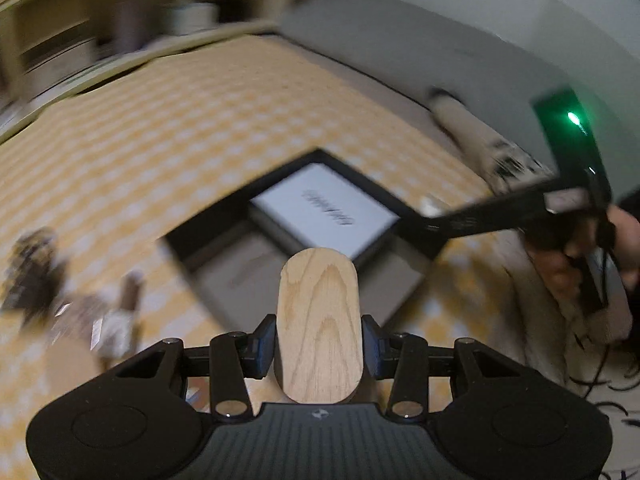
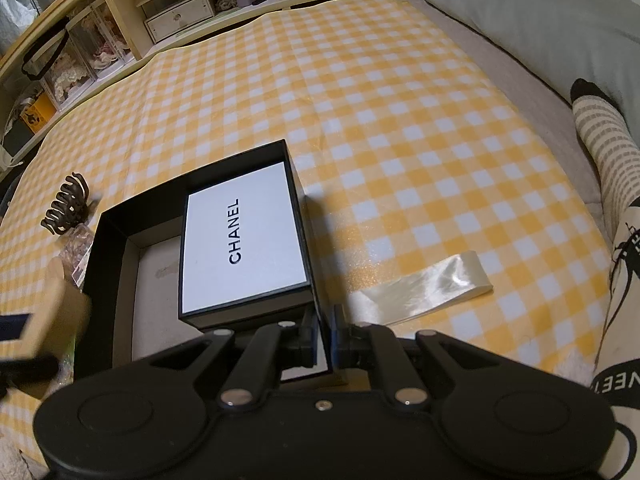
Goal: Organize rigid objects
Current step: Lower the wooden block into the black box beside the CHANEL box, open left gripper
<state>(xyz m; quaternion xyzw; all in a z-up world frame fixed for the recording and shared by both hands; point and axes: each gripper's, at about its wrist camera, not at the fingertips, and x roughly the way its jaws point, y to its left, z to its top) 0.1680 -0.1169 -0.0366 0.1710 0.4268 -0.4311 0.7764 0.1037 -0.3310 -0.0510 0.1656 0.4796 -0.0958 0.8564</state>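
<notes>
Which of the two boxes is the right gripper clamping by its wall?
The large open black box; the right gripper pinches its near wall. The smaller white-topped box merely sits inside it.

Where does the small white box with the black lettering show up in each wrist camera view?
Left wrist view: the white box sits at centre, blurred, inside the black tray, just beyond the wooden piece.
Right wrist view: the white box lies left of centre, in the tray's right side.
Shared landmark: the yellow checked cloth.
</notes>
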